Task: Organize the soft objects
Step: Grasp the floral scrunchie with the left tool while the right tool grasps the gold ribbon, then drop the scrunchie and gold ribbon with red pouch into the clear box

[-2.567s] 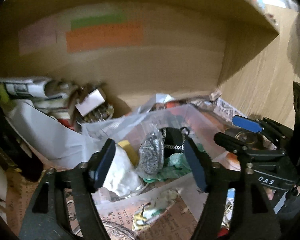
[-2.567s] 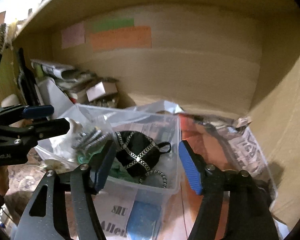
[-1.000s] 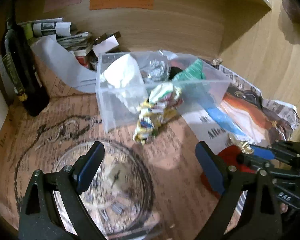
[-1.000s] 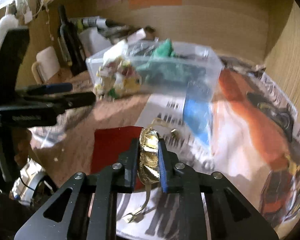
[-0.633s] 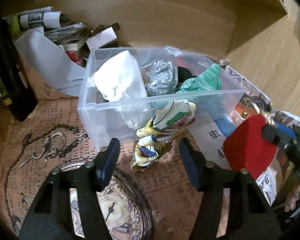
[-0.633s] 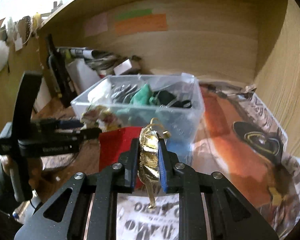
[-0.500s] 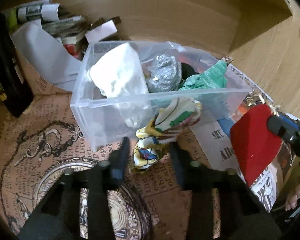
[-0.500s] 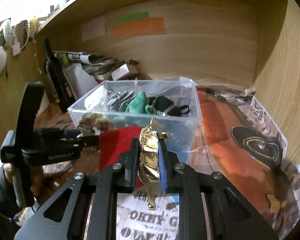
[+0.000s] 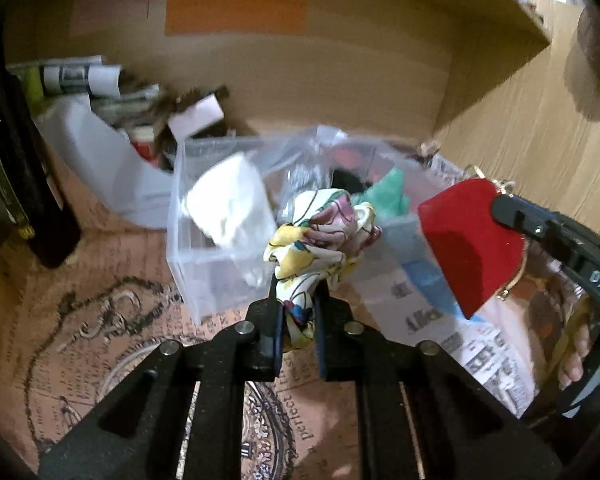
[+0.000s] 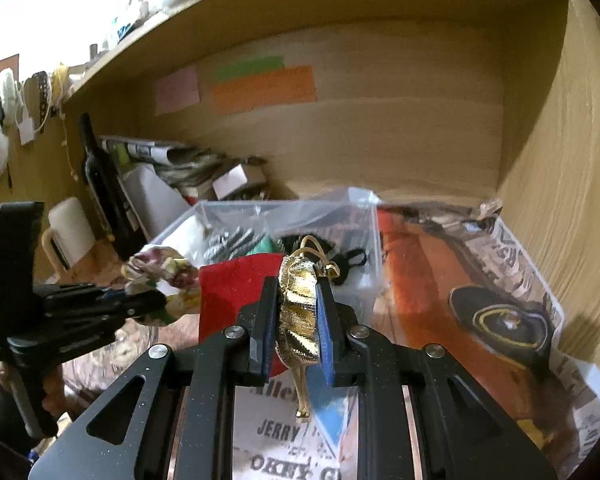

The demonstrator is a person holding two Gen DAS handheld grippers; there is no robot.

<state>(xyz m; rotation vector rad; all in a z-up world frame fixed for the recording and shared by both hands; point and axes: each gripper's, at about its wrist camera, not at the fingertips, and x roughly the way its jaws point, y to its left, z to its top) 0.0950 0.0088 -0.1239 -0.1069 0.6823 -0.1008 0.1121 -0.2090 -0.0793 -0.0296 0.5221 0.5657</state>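
Observation:
My left gripper (image 9: 297, 312) is shut on a crumpled floral cloth (image 9: 320, 236) and holds it up just in front of the clear plastic bin (image 9: 204, 280). The cloth also shows in the right wrist view (image 10: 160, 276). My right gripper (image 10: 298, 304) is shut on the gold clasp (image 10: 298, 300) of a red pouch (image 10: 236, 284), held in the air in front of the bin (image 10: 364, 216). The pouch shows at the right of the left wrist view (image 9: 464, 240). The bin holds a white cloth (image 9: 228, 204), a green cloth (image 9: 388, 192) and a black chained item (image 10: 340, 256).
A dark bottle (image 9: 24, 184) stands at the left. Rolled papers and small boxes (image 9: 140, 100) are piled at the back left. Printed newspaper (image 10: 480, 280) covers the shelf floor. Wooden walls close the back and the right side. A white mug (image 10: 68, 236) stands at the left.
My left gripper closed on the floral cloth and lifted it off the paper toward the bin. My right gripper, still holding the red pouch, rose and moved closer to the bin.

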